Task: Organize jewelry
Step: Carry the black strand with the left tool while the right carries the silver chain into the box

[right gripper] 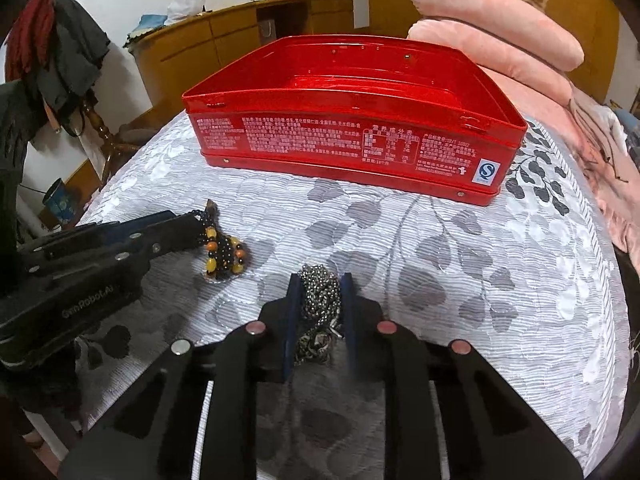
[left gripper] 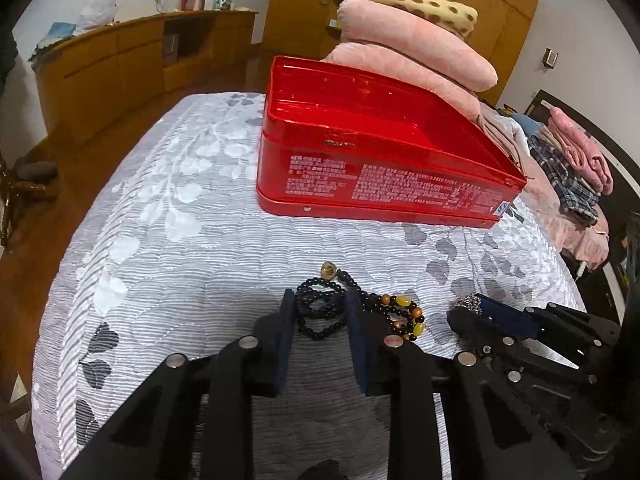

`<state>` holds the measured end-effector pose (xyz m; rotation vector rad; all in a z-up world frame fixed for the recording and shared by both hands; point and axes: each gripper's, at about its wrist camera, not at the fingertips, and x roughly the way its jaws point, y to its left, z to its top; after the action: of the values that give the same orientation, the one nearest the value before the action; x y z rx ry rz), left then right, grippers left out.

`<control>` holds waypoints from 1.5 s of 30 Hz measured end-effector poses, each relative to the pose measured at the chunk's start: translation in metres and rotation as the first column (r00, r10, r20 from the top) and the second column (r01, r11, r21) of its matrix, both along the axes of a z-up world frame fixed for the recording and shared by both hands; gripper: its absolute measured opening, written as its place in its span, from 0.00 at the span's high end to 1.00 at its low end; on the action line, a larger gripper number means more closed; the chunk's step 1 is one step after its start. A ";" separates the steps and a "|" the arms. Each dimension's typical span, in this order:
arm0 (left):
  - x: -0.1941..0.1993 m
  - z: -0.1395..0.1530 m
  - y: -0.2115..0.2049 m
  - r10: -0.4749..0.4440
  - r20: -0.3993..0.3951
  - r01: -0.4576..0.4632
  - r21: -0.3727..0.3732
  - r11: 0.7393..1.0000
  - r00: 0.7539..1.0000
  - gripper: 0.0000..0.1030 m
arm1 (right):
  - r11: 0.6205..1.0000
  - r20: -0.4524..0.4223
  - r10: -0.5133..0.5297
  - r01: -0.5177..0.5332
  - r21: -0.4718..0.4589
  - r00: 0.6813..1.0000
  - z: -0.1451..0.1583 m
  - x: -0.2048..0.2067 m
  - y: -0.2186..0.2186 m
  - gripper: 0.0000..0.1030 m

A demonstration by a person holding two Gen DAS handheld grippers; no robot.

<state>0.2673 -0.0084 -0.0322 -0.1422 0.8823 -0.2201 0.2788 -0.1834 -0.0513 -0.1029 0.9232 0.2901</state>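
Observation:
An open red tin box (left gripper: 384, 148) stands on the grey leaf-patterned bedspread (left gripper: 180, 240); it also shows in the right wrist view (right gripper: 352, 128). A black bead necklace with amber and brown beads (left gripper: 320, 312) lies in front of it. My left gripper (left gripper: 320, 300) is closed around its black loops, low on the bed. In the right wrist view the same necklace (right gripper: 224, 252) lies at the left gripper's tips. My right gripper (right gripper: 320, 284) is shut on a bunched silver chain (right gripper: 318, 300). That chain (left gripper: 468, 303) shows at the right gripper's tip in the left wrist view.
Stacked pink pillows (left gripper: 416, 52) and folded blankets lie behind and right of the box. Folded clothes (left gripper: 576, 168) sit at the far right. A wooden cabinet (left gripper: 132, 64) runs along the back wall. A coat stand with clothes (right gripper: 52, 64) stands left of the bed.

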 end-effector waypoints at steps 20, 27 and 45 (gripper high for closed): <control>-0.018 0.021 -0.004 -0.003 0.077 0.002 0.004 1.000 0.997 0.85 | 0.997 0.064 -0.073 0.070 0.039 0.995 0.028 -0.022 -0.018 0.83; -0.027 0.045 -0.005 -0.006 0.140 0.005 0.009 1.000 0.990 0.85 | 0.996 0.098 -0.072 0.067 0.056 0.993 0.048 -0.028 -0.021 0.83; -0.018 0.064 -0.010 -0.011 0.178 0.005 0.039 0.999 0.984 0.85 | 0.995 0.136 -0.086 0.077 0.064 0.987 0.074 -0.018 -0.027 0.83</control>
<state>0.2492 -0.0181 0.0321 -0.0813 0.7087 -0.2195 0.2609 -0.2106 0.0223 -0.0303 0.7784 0.2310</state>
